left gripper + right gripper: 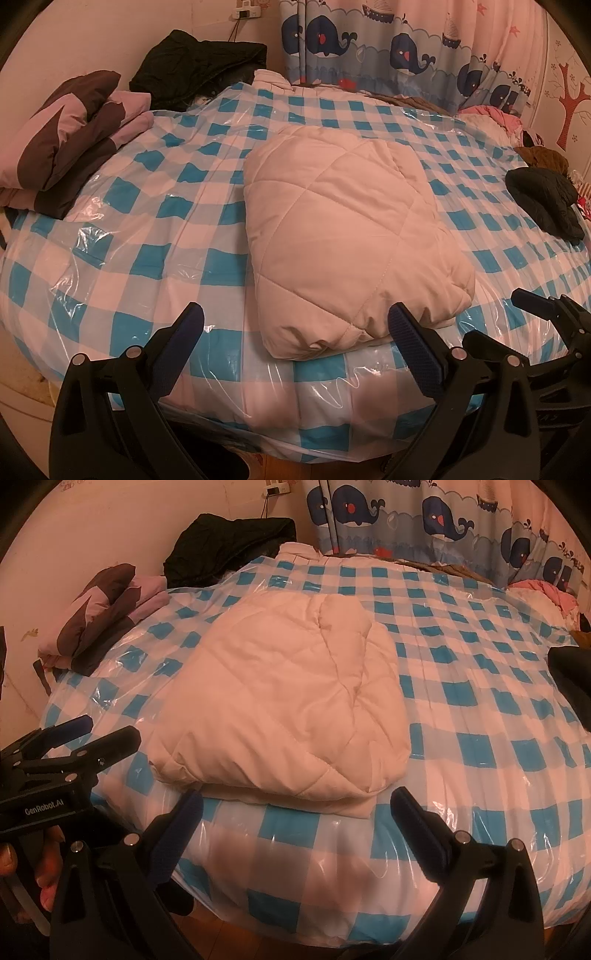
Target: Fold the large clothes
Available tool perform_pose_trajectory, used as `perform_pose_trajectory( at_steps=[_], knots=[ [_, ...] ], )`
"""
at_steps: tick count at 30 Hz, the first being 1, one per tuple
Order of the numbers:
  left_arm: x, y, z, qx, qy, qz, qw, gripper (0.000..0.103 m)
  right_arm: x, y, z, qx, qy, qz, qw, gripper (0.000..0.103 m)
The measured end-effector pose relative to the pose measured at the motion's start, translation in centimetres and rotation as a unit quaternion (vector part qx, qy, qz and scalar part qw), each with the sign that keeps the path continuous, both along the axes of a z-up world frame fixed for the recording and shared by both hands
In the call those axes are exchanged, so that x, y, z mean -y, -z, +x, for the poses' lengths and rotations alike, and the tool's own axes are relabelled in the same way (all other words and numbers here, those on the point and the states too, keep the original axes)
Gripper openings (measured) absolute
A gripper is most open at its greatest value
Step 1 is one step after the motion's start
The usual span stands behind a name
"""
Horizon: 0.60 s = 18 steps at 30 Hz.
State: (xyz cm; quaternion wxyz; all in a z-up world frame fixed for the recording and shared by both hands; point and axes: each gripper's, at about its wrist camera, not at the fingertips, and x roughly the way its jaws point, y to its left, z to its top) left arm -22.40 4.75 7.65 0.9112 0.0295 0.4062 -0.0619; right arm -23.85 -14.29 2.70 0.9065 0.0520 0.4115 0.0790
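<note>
A cream quilted padded coat (351,236) lies folded into a thick bundle on the bed (147,236), which has a blue-and-white checked cover under clear plastic. It also shows in the right wrist view (288,705). My left gripper (295,328) is open and empty at the near edge of the bundle, its right fingertip just in front of the fold. My right gripper (295,812) is open and empty in front of the bundle's near edge. The right gripper shows at the right edge of the left wrist view (546,314). The left gripper shows at the left of the right wrist view (85,734).
A folded pink-and-brown garment (70,147) and a black garment (199,66) lie at the bed's far left. Dark clothes (543,199) lie at the right edge. A whale-print curtain (388,44) hangs behind. The bed's near edge drops to a wooden floor (240,938).
</note>
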Motion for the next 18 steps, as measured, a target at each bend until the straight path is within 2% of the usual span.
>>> perform_pose_trajectory(
  at_steps=[18],
  knots=[
    [-0.16, 0.12, 0.38, -0.004, 0.001, 0.001, 1.0000, 0.096, 0.18, 0.46, 0.03, -0.006, -0.001, -0.002, 1.000, 0.097]
  ],
)
